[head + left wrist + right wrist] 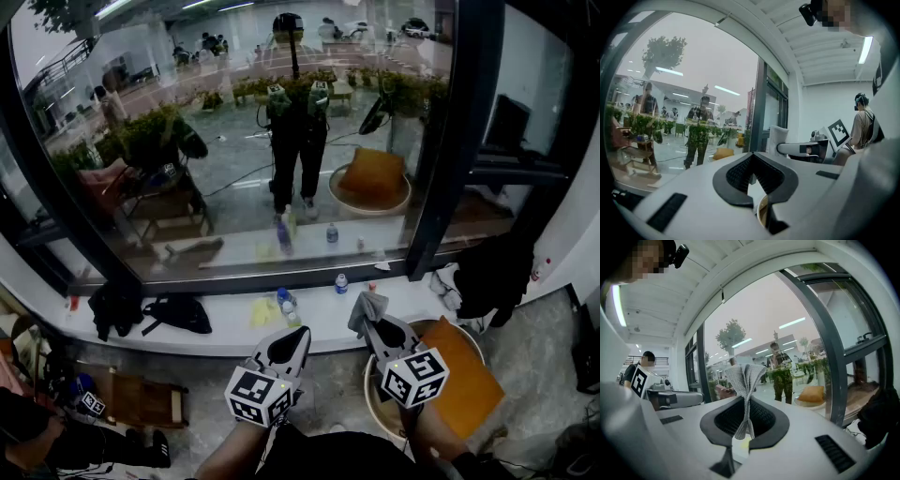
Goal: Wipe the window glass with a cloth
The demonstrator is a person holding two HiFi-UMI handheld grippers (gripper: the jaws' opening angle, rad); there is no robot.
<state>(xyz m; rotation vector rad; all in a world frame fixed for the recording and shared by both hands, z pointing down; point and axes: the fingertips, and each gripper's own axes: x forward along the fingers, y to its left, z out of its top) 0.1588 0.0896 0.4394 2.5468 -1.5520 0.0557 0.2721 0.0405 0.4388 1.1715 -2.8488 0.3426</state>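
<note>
Glass window (234, 141), white sill (319, 325) w/ bottles (341, 284)

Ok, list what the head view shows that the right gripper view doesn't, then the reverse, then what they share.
Head view only: the white sill with bottles, a yellow rag and a black bag. Right gripper view only: the ceiling light strip, and a close look at the jaws pinching the fold. Both: the grey cloth in the right gripper, the window glass and its dark frame.
</note>
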